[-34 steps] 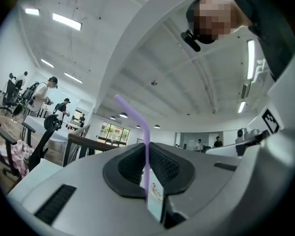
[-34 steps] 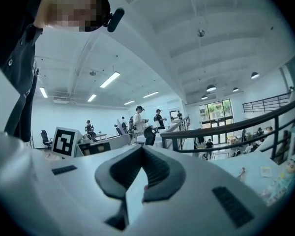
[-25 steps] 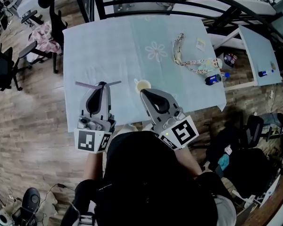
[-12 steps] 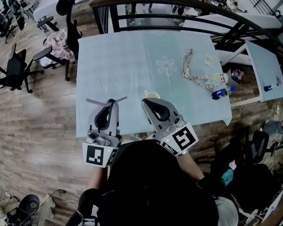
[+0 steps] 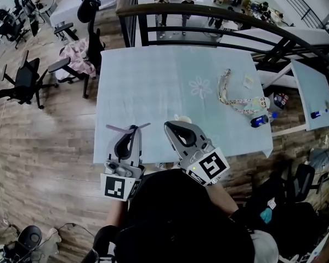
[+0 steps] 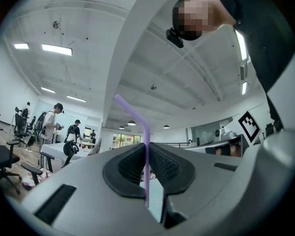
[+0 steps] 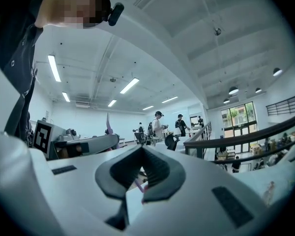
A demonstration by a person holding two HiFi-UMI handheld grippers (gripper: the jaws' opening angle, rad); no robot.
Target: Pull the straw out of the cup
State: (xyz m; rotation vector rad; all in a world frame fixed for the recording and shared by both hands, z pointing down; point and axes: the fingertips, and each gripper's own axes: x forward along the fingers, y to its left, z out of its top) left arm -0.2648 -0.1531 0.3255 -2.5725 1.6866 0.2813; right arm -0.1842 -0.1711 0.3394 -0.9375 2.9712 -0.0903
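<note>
A purple bendy straw lies crosswise in my left gripper, which is shut on it above the near edge of the pale blue table. In the left gripper view the straw runs up between the black pads and bends to the upper left; the left gripper points slightly upward. The small cup stands on the table just right of my right gripper, apart from it. In the right gripper view, my right gripper has its pads together with nothing held.
A patterned lanyard and a blue bottle lie at the table's right side. A dark railing runs behind the table. Office chairs stand at the left, another table at the right.
Both grippers have drawn back toward the table's near edge. The right gripper has moved left, away from the cup. The straw stays in the left gripper.
</note>
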